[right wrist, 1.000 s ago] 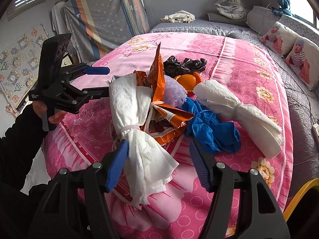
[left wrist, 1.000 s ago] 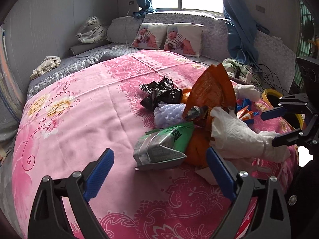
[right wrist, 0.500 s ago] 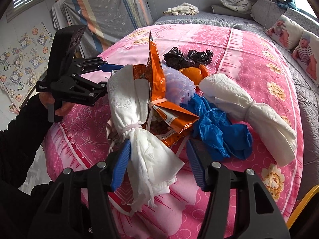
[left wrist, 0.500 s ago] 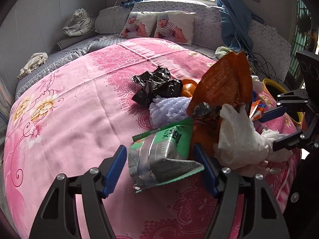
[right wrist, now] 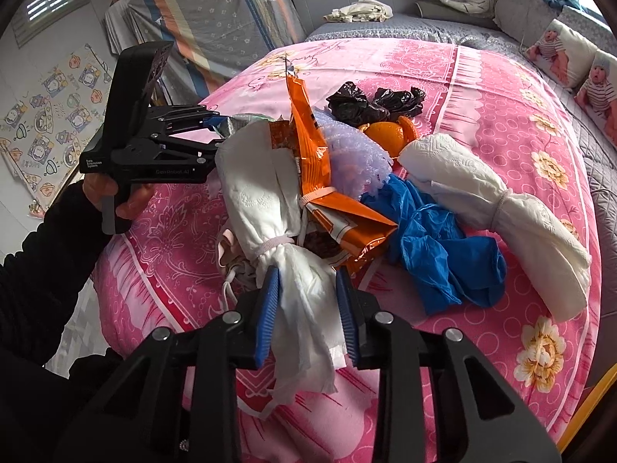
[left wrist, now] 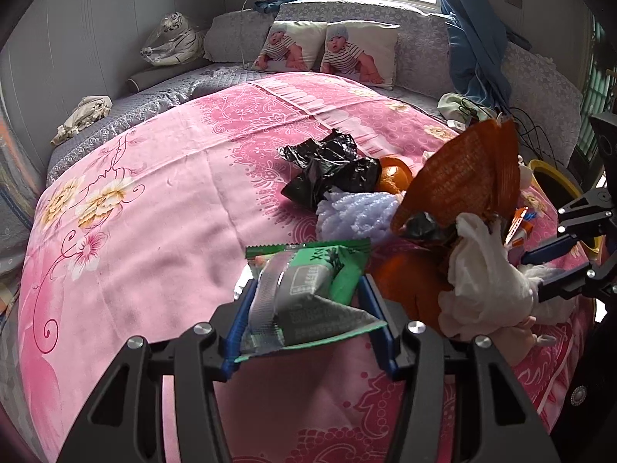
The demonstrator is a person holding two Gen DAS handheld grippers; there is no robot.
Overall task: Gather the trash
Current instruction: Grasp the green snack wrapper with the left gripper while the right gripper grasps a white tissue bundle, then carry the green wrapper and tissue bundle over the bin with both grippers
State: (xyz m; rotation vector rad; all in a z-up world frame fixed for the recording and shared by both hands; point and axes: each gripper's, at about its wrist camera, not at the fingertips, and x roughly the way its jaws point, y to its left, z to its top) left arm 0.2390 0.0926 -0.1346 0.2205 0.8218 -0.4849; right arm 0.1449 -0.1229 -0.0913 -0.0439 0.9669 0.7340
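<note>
Since the earlier frame, both of your grippers' jaws have been closing onto the pile.

Left wrist view: your left gripper (left wrist: 308, 320) is now grasping the green and silver snack wrapper (left wrist: 308, 289), its blue pads pressing both sides. The wrapper's long axis is running toward 12 o'clock, its green end pointing away from you. At 1 o'clock an orange chip bag (left wrist: 462, 181) is crowding in, with a black plastic bag (left wrist: 327, 169) beyond.

Right wrist view: your right gripper (right wrist: 308, 312) is clenching the tied white tissue bundle (right wrist: 270, 200), which is lying on the pink bedspread (right wrist: 501, 115), stretching toward 11 o'clock. At 2 o'clock a blue glove (right wrist: 435, 239) is lying just beside.
</note>
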